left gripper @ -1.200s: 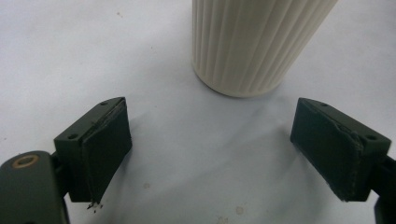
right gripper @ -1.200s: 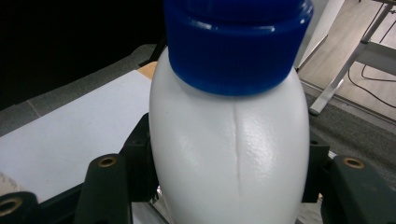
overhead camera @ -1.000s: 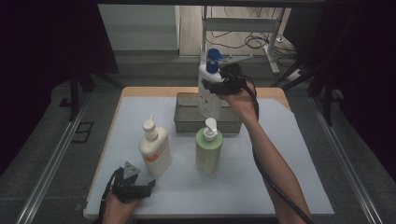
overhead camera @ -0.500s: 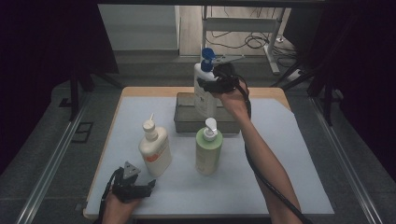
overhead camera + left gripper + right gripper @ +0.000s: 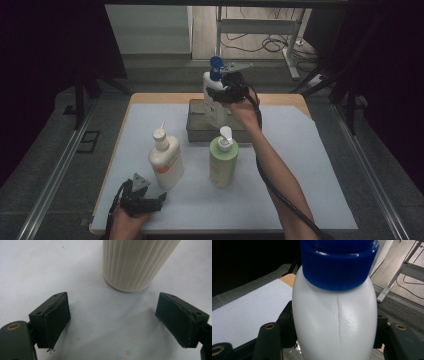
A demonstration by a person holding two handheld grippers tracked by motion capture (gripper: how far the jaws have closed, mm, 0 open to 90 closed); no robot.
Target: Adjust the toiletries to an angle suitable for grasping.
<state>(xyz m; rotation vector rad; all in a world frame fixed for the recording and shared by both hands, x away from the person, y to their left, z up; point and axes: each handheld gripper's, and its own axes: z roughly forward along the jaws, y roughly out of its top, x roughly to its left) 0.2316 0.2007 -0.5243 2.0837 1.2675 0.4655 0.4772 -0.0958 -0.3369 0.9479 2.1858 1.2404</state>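
1. One bottle is our concern: the white bottle (image 5: pixel 214 102) with a blue cap (image 5: pixel 216 63), at upper centre of the high view, over the grey tray (image 5: pixel 196 125) that sits at the back of the bench (image 5: pixel 310 170).
2. We hold it in the right gripper (image 5: pixel 219 95); in the right gripper view the fingers (image 5: pixel 287 325) are clenched on the bottle's flanks, one on each side, below the shoulder.
3. We judge the bottle stiff but slightly yielding, a moulded plastic shell with a visible seam down its front. Its skin looks faintly pebbled, so it should not be very slippery. How full it is we cannot tell, so we treat it as moderately heavy.
4. We think the best hold is where we have it: across the widest part of the body, under the shoulder, so the taper keeps it from sliding down. The cap is ridged and could turn, so we would not carry it by that.
5. Looks: an egg-like white body, narrowing up to a broad, deep-blue screw cap with fine ribs.
6. Our left gripper (image 5: pixel 142 202) rests at lower left of the high view, its fingers (image 5: pixel 56 317) released and spread wide, with nothing between them; a ribbed cream bottle (image 5: pixel 135 262) stands just ahead.
7. A green pump bottle (image 5: pixel 223 162) stands at mid-frame.
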